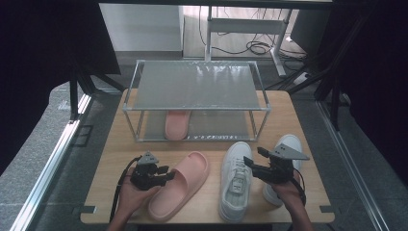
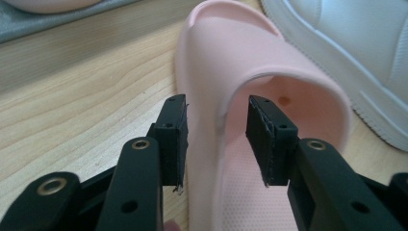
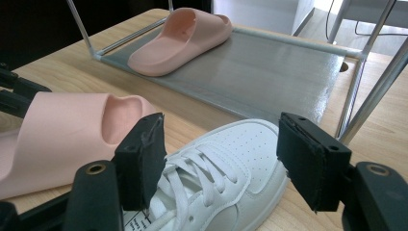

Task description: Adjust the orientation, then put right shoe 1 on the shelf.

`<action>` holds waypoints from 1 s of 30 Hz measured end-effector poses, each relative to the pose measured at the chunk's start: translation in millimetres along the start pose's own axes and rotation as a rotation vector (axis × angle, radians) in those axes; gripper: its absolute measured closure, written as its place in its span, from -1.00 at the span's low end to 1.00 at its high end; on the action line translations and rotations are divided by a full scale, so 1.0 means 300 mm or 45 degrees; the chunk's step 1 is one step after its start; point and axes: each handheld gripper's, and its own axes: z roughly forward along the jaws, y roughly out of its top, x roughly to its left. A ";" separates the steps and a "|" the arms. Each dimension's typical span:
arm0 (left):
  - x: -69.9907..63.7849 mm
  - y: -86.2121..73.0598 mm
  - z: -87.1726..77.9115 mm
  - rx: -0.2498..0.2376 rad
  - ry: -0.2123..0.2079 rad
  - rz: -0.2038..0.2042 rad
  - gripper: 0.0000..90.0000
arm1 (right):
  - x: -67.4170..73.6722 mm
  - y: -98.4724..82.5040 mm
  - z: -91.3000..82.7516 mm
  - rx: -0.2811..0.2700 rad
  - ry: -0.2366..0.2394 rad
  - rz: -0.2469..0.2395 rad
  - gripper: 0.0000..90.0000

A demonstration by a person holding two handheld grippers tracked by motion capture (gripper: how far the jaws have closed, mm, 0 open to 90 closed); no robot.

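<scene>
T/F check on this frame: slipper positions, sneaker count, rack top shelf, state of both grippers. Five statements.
1. One pink slipper lies on the lower shelf of the rack. True.
2. The left gripper is clamped shut on the pink slipper on the table. False: its jaws stand apart, one on each side of the strap's edge, pads not pressing.
3. Two white sneakers are on the table. True.
4. The rack's top shelf holds a sneaker. False: it is bare.
5. The right gripper is shut. False: its jaws stand wide open above a sneaker.
</scene>
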 end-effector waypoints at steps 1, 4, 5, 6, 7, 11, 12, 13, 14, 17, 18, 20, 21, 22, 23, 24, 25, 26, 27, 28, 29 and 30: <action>0.001 -0.001 0.004 0.002 -0.002 -0.005 0.33 | 0.000 0.000 0.000 0.000 0.000 0.000 -0.23; 0.003 -0.005 0.017 0.010 0.000 -0.011 0.34 | -0.002 0.000 0.001 0.000 0.001 0.003 -0.23; 0.002 -0.006 0.019 0.011 0.000 -0.012 0.34 | -0.002 0.000 0.001 0.001 0.002 0.004 -0.23; 0.002 -0.007 0.023 0.011 0.002 -0.013 0.34 | -0.002 0.000 0.002 0.001 0.002 0.003 -0.23; 0.002 -0.008 0.027 0.014 0.007 -0.013 0.34 | -0.002 0.001 0.003 0.001 0.002 0.002 -0.23; 0.000 -0.008 0.036 0.010 0.023 -0.012 0.36 | 0.000 0.005 0.006 -0.001 0.010 -0.002 -0.23; 0.001 -0.008 0.040 0.010 0.025 -0.014 0.37 | 0.000 0.005 0.007 -0.001 0.010 -0.002 -0.23; 0.001 -0.008 0.044 0.008 0.029 -0.013 0.38 | -0.001 0.004 0.007 0.000 0.010 -0.002 -0.23; 0.002 -0.007 0.048 0.009 0.032 -0.013 0.40 | -0.001 0.003 0.007 0.001 0.010 -0.002 -0.23; 0.002 -0.003 0.063 0.006 0.036 -0.011 0.47 | 0.001 0.002 0.006 0.001 0.008 -0.002 -0.23; 0.002 -0.001 0.070 0.008 0.038 -0.009 0.48 | 0.001 0.002 0.006 0.000 0.007 -0.003 -0.23; 0.003 0.003 0.085 0.015 0.035 -0.006 0.53 | 0.002 0.003 0.005 0.000 0.005 -0.004 -0.23; 0.002 0.005 0.094 0.014 0.033 -0.006 0.56 | 0.003 0.002 0.005 0.001 0.005 -0.004 -0.23; -0.001 0.007 0.100 0.008 0.043 -0.002 0.60 | 0.002 0.002 0.005 0.002 0.003 -0.004 -0.23; -0.003 0.009 0.103 0.005 0.056 0.002 0.62 | 0.002 0.001 0.005 0.004 0.002 -0.004 -0.23; -0.007 0.011 0.108 -0.001 0.075 0.008 0.64 | 0.002 0.001 0.005 0.005 0.002 -0.004 -0.23; -0.010 0.012 0.111 -0.004 0.087 0.013 0.67 | 0.002 0.000 0.004 0.005 0.001 -0.005 -0.23; -0.013 0.014 0.113 -0.001 0.102 0.015 0.69 | 0.002 0.001 0.002 0.005 0.000 -0.006 -0.23; -0.014 0.015 0.114 0.001 0.111 0.016 0.72 | 0.003 0.001 0.001 0.002 0.000 -0.004 -0.23; -0.016 0.016 0.115 -0.001 0.121 0.014 0.75 | 0.003 0.001 0.000 0.001 0.000 -0.004 -0.23; -0.017 0.017 0.115 0.001 0.129 0.017 0.79 | 0.003 0.001 -0.002 0.000 -0.002 -0.005 -0.23; -0.021 0.018 0.116 0.001 0.145 0.021 0.81 | 0.003 0.001 -0.002 -0.001 -0.002 -0.004 -0.23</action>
